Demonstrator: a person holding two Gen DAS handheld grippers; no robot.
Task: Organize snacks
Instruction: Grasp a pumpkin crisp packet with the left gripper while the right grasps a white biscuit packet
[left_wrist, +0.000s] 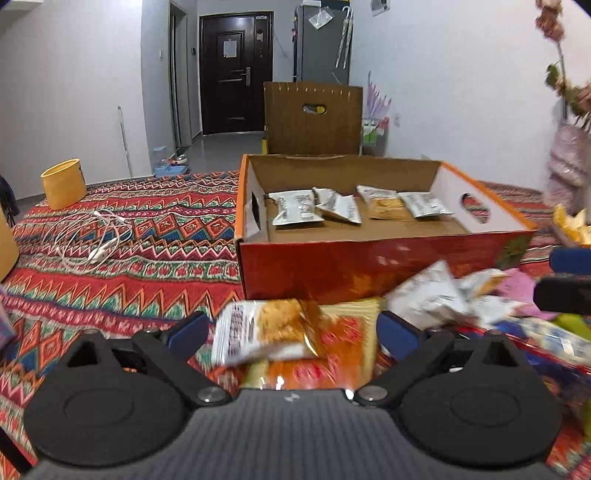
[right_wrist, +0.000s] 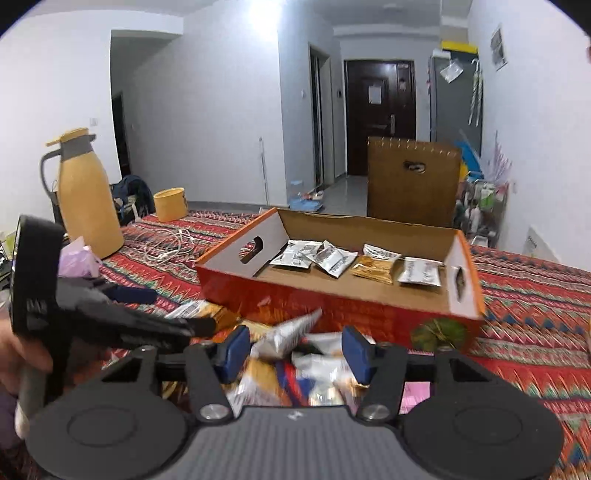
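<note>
An orange-red cardboard box (left_wrist: 369, 266) (right_wrist: 332, 306) lies open on the patterned cloth, with several snack packets (left_wrist: 295, 208) (right_wrist: 332, 258) in a row inside. In front of it lies a heap of loose packets (left_wrist: 428, 295) (right_wrist: 321, 373). My left gripper (left_wrist: 291, 334) is open wide over a white and orange packet (left_wrist: 266, 332), and its pads do not touch the packet. My right gripper (right_wrist: 295, 354) stands half open over the heap. A silver packet (right_wrist: 291, 332) rises between its pads, blurred, with a gap on the right side. The left gripper (right_wrist: 110, 314) shows beside it, held by a hand (right_wrist: 18, 362).
A yellow jug (right_wrist: 88, 199), a yellow cup (left_wrist: 64, 182) (right_wrist: 170, 203) and a white cable (left_wrist: 92, 236) are on the cloth to the left. The brown box flap (left_wrist: 314, 118) stands upright behind the box. A pink bag (right_wrist: 77, 258) lies near the jug, and flowers (left_wrist: 569, 85) stand at the right.
</note>
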